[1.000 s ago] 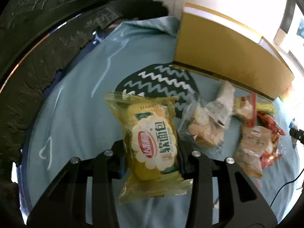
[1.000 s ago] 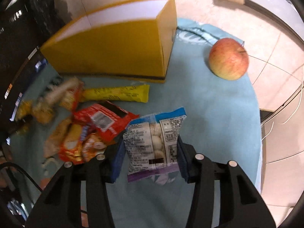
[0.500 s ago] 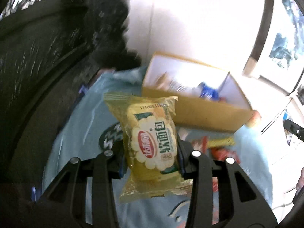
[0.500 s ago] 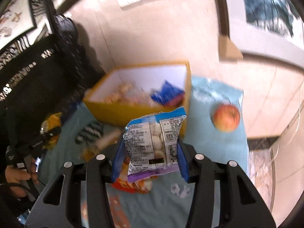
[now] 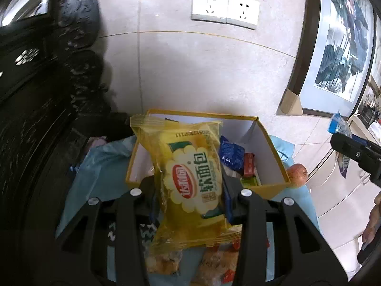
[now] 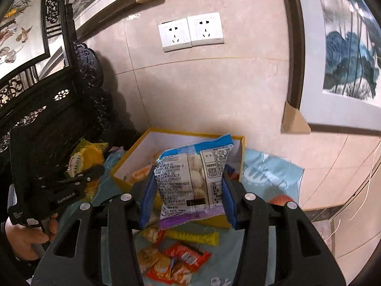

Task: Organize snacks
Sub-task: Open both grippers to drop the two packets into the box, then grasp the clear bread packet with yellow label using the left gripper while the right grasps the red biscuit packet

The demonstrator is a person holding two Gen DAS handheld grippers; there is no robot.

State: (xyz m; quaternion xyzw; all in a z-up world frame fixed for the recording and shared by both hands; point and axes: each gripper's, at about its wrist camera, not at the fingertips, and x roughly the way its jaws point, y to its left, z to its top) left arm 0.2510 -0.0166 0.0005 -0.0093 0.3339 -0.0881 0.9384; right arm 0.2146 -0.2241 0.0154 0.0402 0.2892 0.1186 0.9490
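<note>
Two snack packs gripped in jaws, left gripper point(image 5: 190, 190) clenching yellow bread pack point(image 5: 190, 178) lettered 软面包, right gripper point(image 6: 188, 188) clenching blue-topped pack point(image 6: 193, 178), barcode side showing

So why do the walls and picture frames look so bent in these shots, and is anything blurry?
Left wrist view: a fisheye lens bows the wall sockets and framed painting; the dark carved furniture at the edge smears, while the yellow bread packet is sharp. Right wrist view: the same curving, glare at the top of the wall, and the blue-topped snack bag is crisp.
</note>
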